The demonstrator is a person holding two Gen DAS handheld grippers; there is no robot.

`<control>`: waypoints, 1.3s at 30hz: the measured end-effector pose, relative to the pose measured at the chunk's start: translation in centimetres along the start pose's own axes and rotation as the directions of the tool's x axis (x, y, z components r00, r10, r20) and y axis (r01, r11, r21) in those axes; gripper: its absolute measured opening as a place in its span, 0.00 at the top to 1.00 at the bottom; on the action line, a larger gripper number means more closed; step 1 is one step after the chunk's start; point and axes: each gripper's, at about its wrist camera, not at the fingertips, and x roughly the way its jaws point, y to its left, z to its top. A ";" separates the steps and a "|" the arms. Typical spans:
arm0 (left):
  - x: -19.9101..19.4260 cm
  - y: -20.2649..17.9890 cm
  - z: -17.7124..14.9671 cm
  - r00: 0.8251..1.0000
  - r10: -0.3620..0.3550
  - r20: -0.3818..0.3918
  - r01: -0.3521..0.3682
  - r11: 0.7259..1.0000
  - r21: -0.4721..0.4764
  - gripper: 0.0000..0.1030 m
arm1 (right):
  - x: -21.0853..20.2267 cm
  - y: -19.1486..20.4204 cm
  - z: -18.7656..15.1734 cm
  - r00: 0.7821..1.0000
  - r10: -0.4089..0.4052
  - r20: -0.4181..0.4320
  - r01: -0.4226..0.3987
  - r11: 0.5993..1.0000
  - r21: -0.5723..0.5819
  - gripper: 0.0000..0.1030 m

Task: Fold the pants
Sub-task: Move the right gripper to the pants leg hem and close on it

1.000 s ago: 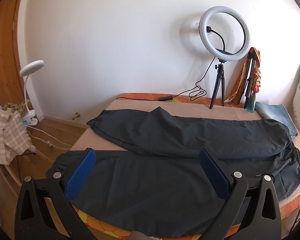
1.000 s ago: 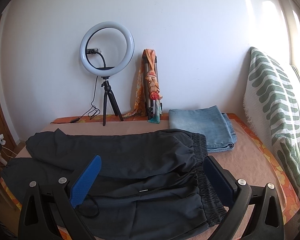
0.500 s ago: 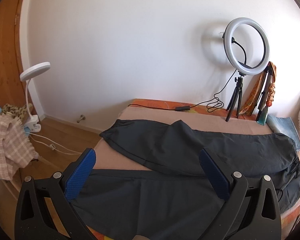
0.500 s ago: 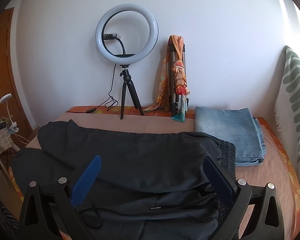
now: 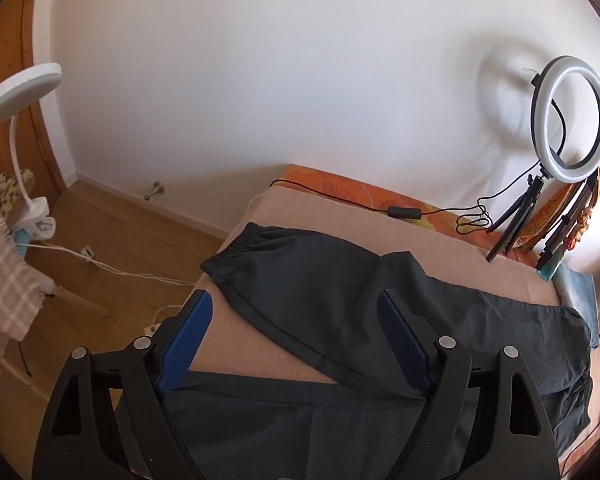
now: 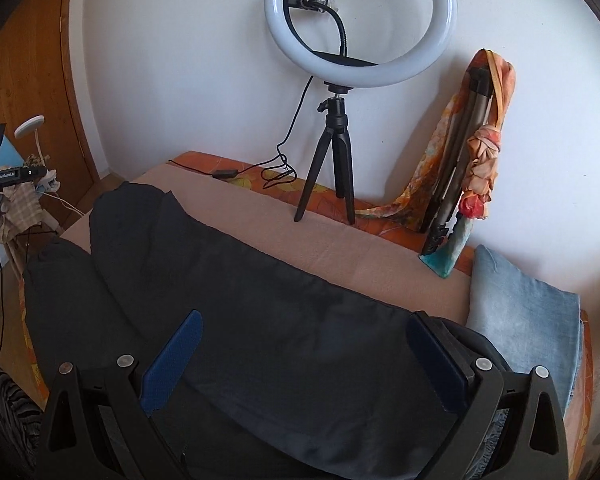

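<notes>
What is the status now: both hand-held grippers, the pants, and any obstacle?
Left hand-held gripper jaws just narrowing, holding nothing; right hand-held gripper open, empty. Dark pants spread flat on bed, unfolded. Ring light at far edge, folded jeans beside waistband.

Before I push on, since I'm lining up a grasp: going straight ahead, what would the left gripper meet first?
Probably the dark pants: the left gripper, jaws open and just closing somewhat, points down at the far leg lying on the bed. Depth is unclear.
</notes>
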 end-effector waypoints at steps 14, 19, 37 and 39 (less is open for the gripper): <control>13.2 -0.5 3.9 0.985 -0.023 -0.170 0.003 0.993 -0.119 0.30 | 13.7 -2.2 2.1 0.978 0.080 -0.191 -0.092 0.994 -0.056 0.12; 16.0 -2.2 4.3 0.981 -0.047 -0.190 0.023 0.992 -0.123 0.35 | 16.5 -2.2 2.2 0.967 0.110 -0.232 -0.134 0.987 -0.089 0.12; 21.2 -0.8 2.8 0.959 -0.097 -0.265 0.036 0.973 -0.227 0.51 | 20.6 -0.9 1.2 0.936 0.155 -0.315 -0.205 0.970 -0.132 0.28; 21.3 -0.5 3.0 0.956 -0.107 -0.273 0.035 0.966 -0.255 0.46 | 20.1 -0.7 1.3 0.940 0.151 -0.307 -0.196 0.973 -0.124 0.51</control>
